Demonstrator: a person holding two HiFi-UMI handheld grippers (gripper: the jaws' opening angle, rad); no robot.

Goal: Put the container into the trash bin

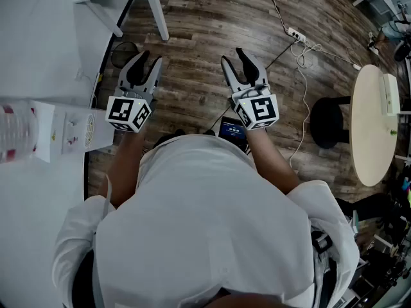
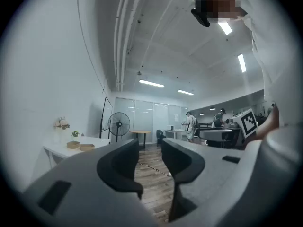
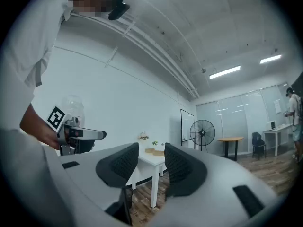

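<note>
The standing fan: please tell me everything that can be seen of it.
The standing fan is black: a round wire cage on a thin upright pole. It is far off, before the glass wall, left of a round wooden table. Its foot is hidden, and whether the blades turn cannot be told. Nothing visible touches it.
</note>
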